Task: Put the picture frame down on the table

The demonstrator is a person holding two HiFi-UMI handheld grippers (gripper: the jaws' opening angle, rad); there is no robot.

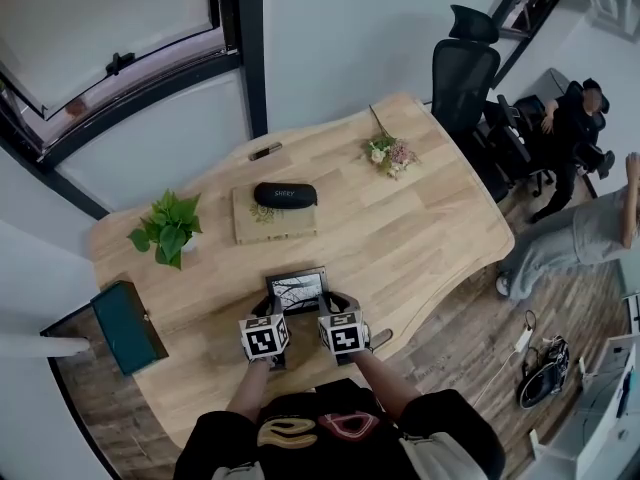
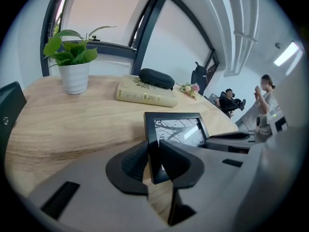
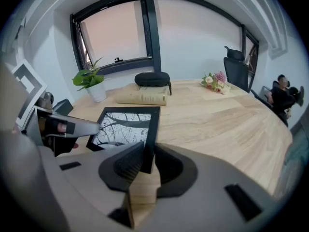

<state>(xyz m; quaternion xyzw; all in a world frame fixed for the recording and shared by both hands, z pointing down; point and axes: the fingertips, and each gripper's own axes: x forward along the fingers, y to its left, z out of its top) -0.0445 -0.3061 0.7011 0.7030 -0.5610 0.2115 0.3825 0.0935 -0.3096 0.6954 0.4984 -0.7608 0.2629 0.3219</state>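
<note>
1. A pale wooden table [image 1: 440, 218] fills the room's centre. On it stand a potted plant [image 1: 168, 228] and a book [image 1: 275, 223] with a dark case [image 1: 285, 194] lying on top. A small bunch of flowers [image 1: 390, 153] lies toward the far side.
2. The picture frame [image 1: 297, 290], black-rimmed and showing a print of bare branches, hangs over the near part of the table. It faces up, tilts toward the person, and is well apart from the book.
3. The left gripper [image 2: 154, 163] is clamped on the frame's left rail near the lower corner, with a ribbed pad pressing each face.
4. The right gripper [image 3: 145, 161] pinches the right rail in the same way, so the frame is carried by two narrow edge grips.
5. Whether the far edge already rests on the wood is hard to judge, as no view shows the gap under it clearly.
6. Letting go with the frame clear of the table would likely drop it flat and could crack the glass.
7. If one gripper lets go before the other, the frame may pivot on the remaining pinch and skid toward the table's near edge.
8. Pressing down with the frame tilted could drive one corner into the wood.
</note>
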